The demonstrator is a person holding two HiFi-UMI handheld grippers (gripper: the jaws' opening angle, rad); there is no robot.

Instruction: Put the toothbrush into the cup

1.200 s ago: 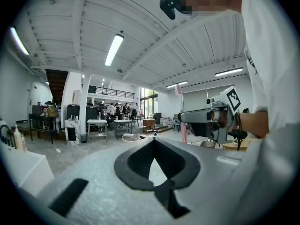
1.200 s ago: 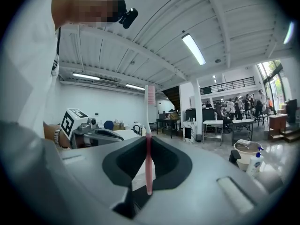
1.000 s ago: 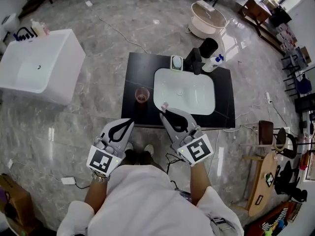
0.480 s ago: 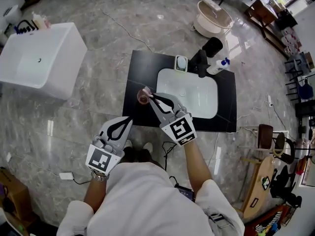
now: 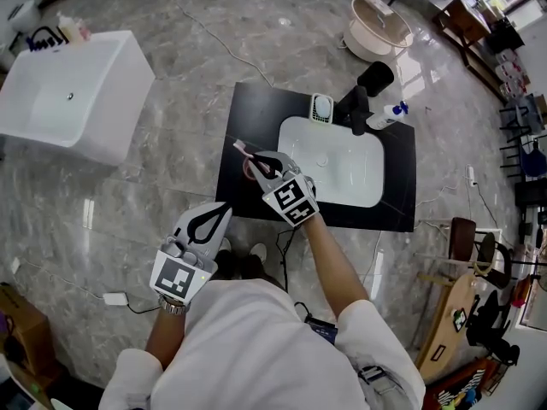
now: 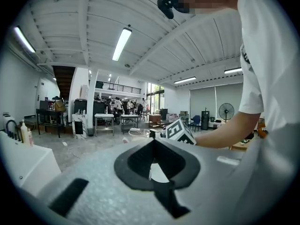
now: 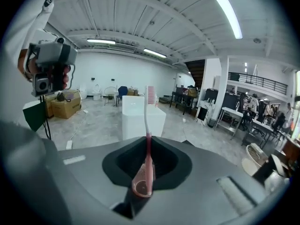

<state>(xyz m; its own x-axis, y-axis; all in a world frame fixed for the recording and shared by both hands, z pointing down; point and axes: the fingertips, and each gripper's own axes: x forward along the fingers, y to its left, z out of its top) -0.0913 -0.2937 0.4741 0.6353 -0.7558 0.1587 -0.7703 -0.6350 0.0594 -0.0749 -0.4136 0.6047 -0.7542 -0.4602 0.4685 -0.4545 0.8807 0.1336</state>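
My right gripper (image 5: 255,161) is shut on a pink toothbrush (image 5: 242,148), and the bristle head sticks out up-left past the jaw tips. In the right gripper view the toothbrush (image 7: 148,125) stands between the closed jaws with its handle end toward the camera. A clear pinkish cup (image 5: 249,172) stands on the left part of the black counter (image 5: 256,109), right under that gripper and partly hidden by it. My left gripper (image 5: 208,222) hangs shut and empty in front of the counter; its own view shows its jaws (image 6: 154,142) closed on nothing.
A white sink basin (image 5: 335,154) is set in the counter, with a black faucet (image 5: 360,109), a white soap holder (image 5: 321,108) and a spray bottle (image 5: 389,114) behind it. A white tub (image 5: 68,101) stands far left. A round white basin (image 5: 380,26) sits on the floor.
My right gripper has swung left from the sink's front edge to over the cup, carrying the toothbrush. The left gripper has stayed where it was.
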